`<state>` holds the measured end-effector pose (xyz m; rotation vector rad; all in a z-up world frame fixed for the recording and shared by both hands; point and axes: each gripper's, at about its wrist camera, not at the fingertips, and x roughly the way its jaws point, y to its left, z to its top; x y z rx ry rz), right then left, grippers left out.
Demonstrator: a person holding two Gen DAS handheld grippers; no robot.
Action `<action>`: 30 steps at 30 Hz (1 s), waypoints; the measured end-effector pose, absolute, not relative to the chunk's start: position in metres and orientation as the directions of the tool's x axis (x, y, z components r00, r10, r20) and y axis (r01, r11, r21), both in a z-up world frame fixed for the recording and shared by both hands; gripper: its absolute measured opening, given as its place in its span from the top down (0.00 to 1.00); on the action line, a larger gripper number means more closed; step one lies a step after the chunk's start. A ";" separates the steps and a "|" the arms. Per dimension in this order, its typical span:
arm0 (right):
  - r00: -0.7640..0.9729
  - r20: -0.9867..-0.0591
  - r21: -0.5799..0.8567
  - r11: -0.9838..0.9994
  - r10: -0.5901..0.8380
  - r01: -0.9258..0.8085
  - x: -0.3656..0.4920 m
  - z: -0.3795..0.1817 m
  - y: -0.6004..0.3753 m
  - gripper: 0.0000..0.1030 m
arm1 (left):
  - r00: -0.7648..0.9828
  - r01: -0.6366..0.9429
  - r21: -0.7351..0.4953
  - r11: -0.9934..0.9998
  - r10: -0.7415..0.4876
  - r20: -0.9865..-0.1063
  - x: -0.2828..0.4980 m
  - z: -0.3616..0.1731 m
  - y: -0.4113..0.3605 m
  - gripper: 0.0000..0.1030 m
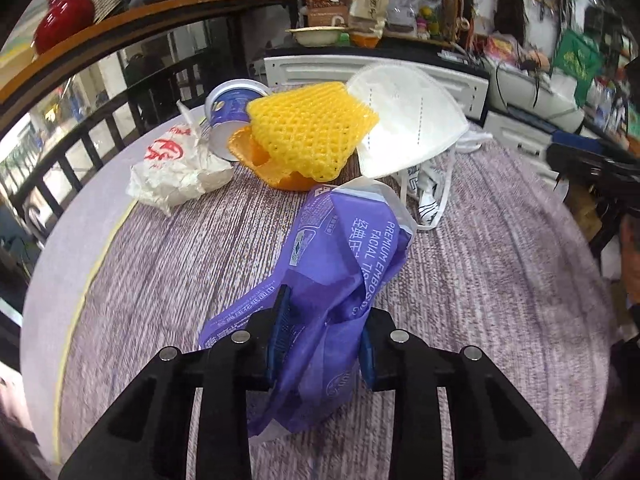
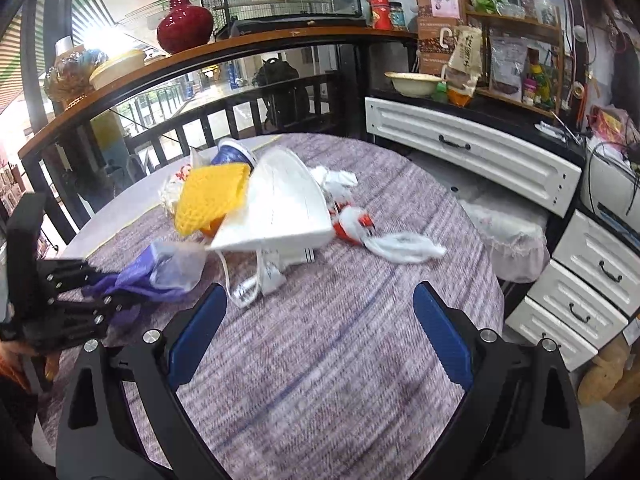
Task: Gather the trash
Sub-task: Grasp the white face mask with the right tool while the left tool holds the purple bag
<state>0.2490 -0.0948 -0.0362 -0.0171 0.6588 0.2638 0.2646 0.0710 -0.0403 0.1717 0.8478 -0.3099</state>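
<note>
1. Near the table's (image 2: pixel 360 320) front edge, toward its left side, the purple tissue wrapper (image 1: pixel 344 264) lies between the pads of the left gripper (image 1: pixel 322 340), which look clenched on its crumpled lower end.
2. Its long axis runs away from that claw toward the heap: white mask (image 1: pixel 404 120), yellow foam net (image 1: pixel 312 128), blue cup (image 1: pixel 230 104).
3. The right gripper (image 2: pixel 316 340) hangs released over bare cloth; mask and red-white bag (image 2: pixel 360 224) lie ahead of it, nearer that hand.
</note>
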 end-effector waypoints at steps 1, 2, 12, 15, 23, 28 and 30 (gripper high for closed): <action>0.764 -0.599 0.062 0.965 0.240 -0.255 0.254 -0.034 -0.092 0.10 | 0.627 0.327 0.014 0.945 -0.206 -0.751 0.261 -0.039 0.073 0.72; 0.765 -0.596 0.059 0.964 0.243 -0.261 0.258 -0.033 -0.090 0.10 | 0.634 0.321 0.002 0.947 -0.213 -0.744 0.259 -0.037 0.076 0.72; 0.744 -0.622 0.091 0.966 0.244 -0.241 0.327 -0.034 -0.079 0.27 | 0.674 0.262 -0.104 0.959 -0.260 -0.691 0.236 -0.033 0.083 0.72; 0.726 -0.650 0.066 0.968 0.226 -0.243 0.342 -0.045 -0.074 0.37 | 0.673 0.261 -0.122 0.957 -0.271 -0.688 0.236 -0.031 0.082 0.73; 0.666 -0.716 0.026 0.962 0.209 -0.273 0.344 -0.076 -0.068 0.93 | 0.672 0.264 -0.137 0.955 -0.284 -0.684 0.231 -0.032 0.077 0.73; 0.706 -0.680 -0.008 0.961 0.198 -0.277 0.318 -0.063 -0.075 0.95 | 0.670 0.271 -0.143 0.952 -0.293 -0.682 0.226 -0.033 0.072 0.73; 0.717 -0.667 -0.015 0.958 0.203 -0.286 0.306 -0.057 -0.078 0.95 | 0.672 0.272 -0.146 0.951 -0.296 -0.679 0.224 -0.033 0.069 0.73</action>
